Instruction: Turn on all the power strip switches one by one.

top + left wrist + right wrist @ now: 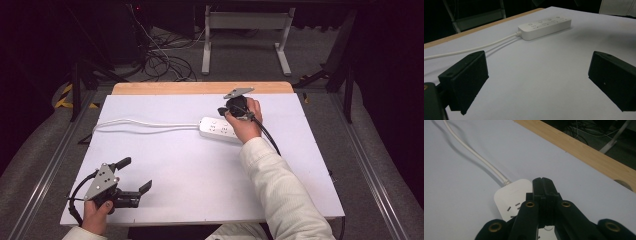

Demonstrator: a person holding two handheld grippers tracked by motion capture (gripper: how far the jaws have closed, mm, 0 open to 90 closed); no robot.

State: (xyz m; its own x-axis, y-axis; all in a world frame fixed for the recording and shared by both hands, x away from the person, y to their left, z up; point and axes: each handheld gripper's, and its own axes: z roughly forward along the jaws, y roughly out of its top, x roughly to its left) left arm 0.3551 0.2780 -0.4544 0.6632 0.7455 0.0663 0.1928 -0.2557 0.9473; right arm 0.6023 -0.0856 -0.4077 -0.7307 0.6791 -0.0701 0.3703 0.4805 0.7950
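Note:
A white power strip (216, 128) lies on the white tabletop (190, 165), right of the middle, with its white cable (145, 123) running off to the left. My right gripper (223, 111) hovers just over the strip's cable end, jaws shut with nothing between them. In the right gripper view the closed tips (543, 182) sit above the strip (509, 197), close to where the cable (474, 155) enters. My left gripper (135, 175) rests near the front left corner, jaws wide open and empty. From the left gripper view (536, 82), the strip (544, 27) lies far ahead.
A bare wooden strip (200, 88) runs along the table's far edge. Beyond it, loose cables (165, 62) lie on the floor beside a white metal stand (245, 30). A person's white sleeve (280, 190) crosses the front right of the table.

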